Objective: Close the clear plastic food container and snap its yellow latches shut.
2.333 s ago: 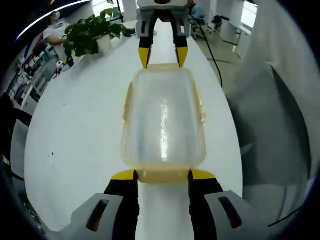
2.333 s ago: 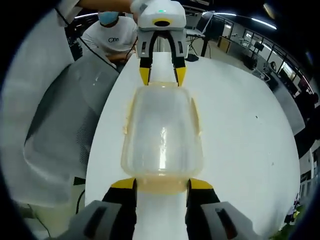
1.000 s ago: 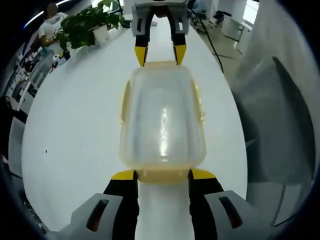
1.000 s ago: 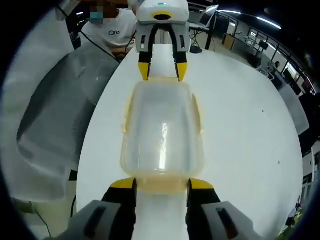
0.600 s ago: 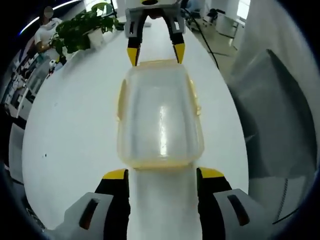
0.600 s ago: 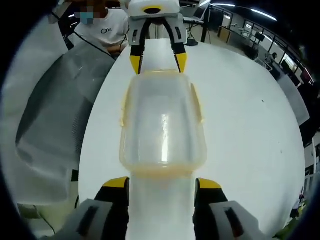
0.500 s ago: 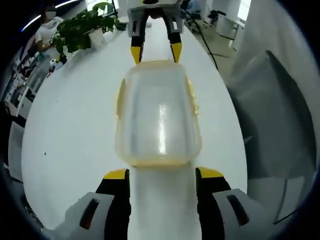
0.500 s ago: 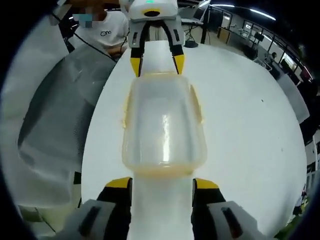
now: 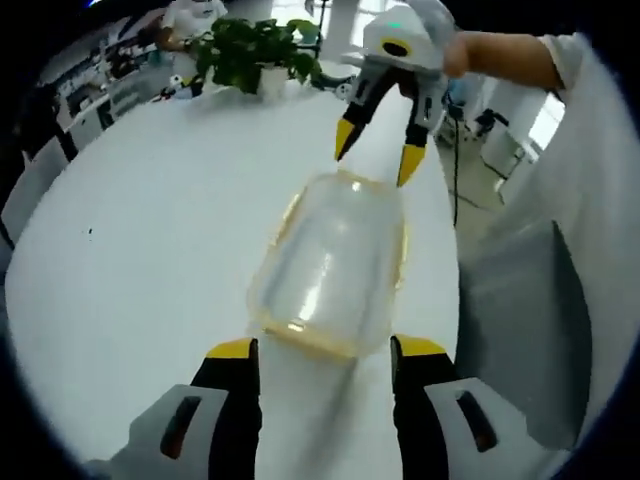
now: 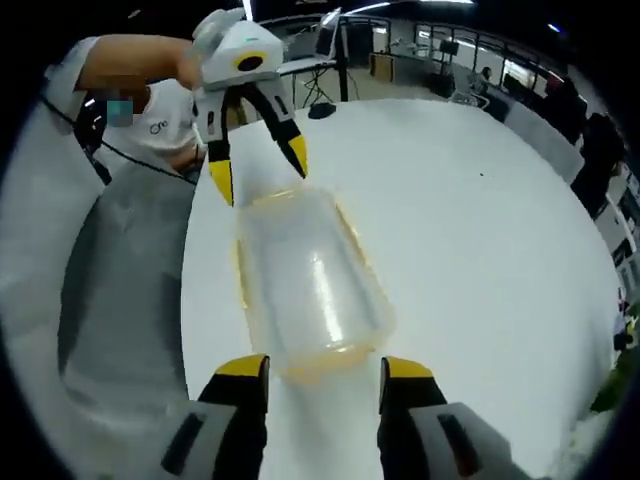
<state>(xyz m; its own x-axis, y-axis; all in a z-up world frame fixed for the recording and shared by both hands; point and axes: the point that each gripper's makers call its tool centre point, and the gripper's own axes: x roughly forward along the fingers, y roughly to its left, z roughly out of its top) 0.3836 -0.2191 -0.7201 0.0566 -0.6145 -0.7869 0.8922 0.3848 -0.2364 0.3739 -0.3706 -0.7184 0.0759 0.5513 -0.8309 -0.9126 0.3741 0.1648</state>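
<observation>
The clear plastic food container (image 9: 330, 262) lies on the white table (image 9: 150, 250) with its lid on. Yellow latches (image 9: 402, 262) run along its edges. In the left gripper view its near end sits between the tips of my left gripper (image 9: 326, 350), which is open and a little wider than the box. My right gripper (image 9: 377, 153) hangs open just over the far end. In the right gripper view the container (image 10: 305, 290) slants away from my right gripper (image 10: 324, 368), with the left gripper (image 10: 258, 170) open above its far end.
A potted plant (image 9: 255, 50) stands at the far side of the table. The person's bare forearm (image 9: 500, 55) and grey and white clothing (image 9: 540, 300) run along the table's edge. A seated person (image 10: 150, 110) is behind the left gripper. Wide bare tabletop (image 10: 480, 230) lies beside the box.
Both grippers opened off the end latches about half a second ago. Both have since lifted and turned, so the container now looks slanted in each view. The box itself has stayed put.
</observation>
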